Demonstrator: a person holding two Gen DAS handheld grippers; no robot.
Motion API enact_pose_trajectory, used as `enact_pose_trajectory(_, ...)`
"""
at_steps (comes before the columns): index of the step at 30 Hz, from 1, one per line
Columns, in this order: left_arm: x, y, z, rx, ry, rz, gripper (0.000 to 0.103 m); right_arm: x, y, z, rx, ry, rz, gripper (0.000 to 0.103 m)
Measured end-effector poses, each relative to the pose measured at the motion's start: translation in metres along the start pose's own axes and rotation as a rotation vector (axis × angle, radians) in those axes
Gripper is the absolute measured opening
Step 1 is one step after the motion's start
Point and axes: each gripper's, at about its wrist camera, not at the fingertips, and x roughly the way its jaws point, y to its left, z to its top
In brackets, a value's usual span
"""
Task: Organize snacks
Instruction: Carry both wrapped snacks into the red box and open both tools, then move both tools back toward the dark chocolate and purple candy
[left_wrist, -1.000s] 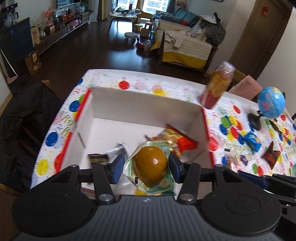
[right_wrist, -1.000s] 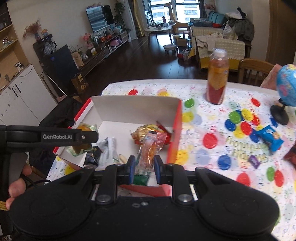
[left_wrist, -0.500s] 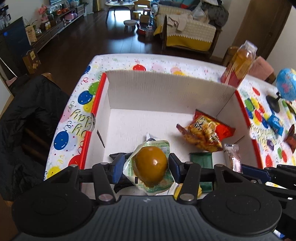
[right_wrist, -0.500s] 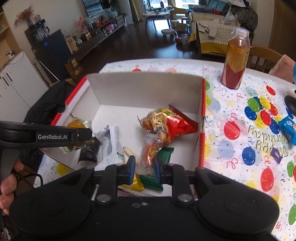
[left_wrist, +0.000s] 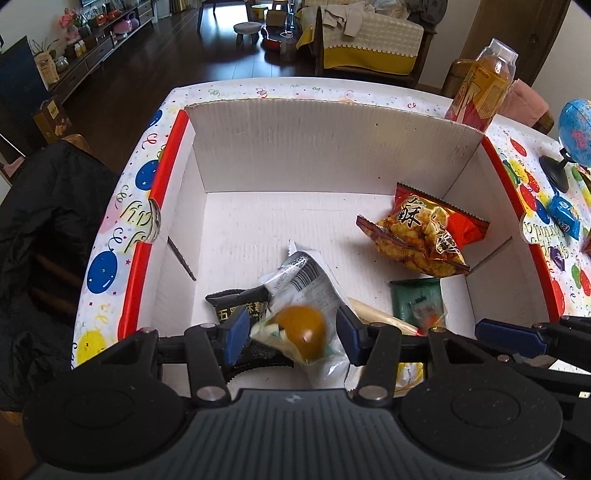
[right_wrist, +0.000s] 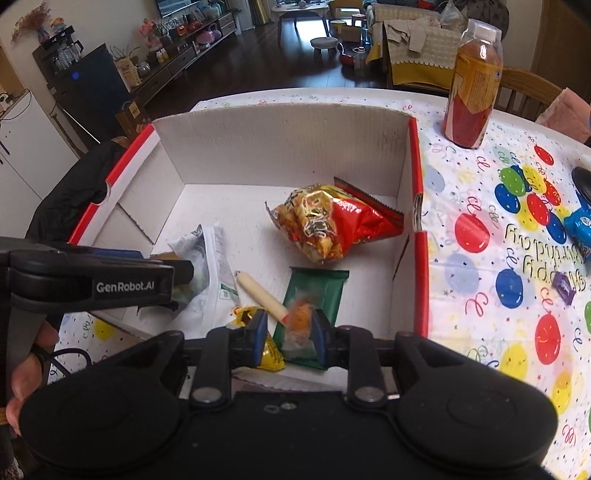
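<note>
White box (left_wrist: 332, 155), red-edged, on balloon-print table (right_wrist: 498, 258). Left gripper (left_wrist: 293, 328) over near edge, jaws apart; orange-ball packet (left_wrist: 301, 326) blurred between them, contact unclear. Right gripper (right_wrist: 288, 330) jaws apart around blurred orange sachet (right_wrist: 301, 317). Inside box: red chip bag (left_wrist: 424, 236), green packet (right_wrist: 317, 295), black packet (left_wrist: 240, 302), sausage stick (right_wrist: 260, 291). Bottle (right_wrist: 472, 85) far right.

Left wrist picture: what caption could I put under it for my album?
Open left tongs drop an orange snack pouch into the white box with the other snacks.
</note>
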Motion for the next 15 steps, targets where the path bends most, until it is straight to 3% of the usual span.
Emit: enact_pose_trajectory(15,-0.038,0.003,-0.006,-0.007,-0.069,-0.057,0.064,-0.035,0.001,-0.006,0.029,-0.058,-0.006,0.039)
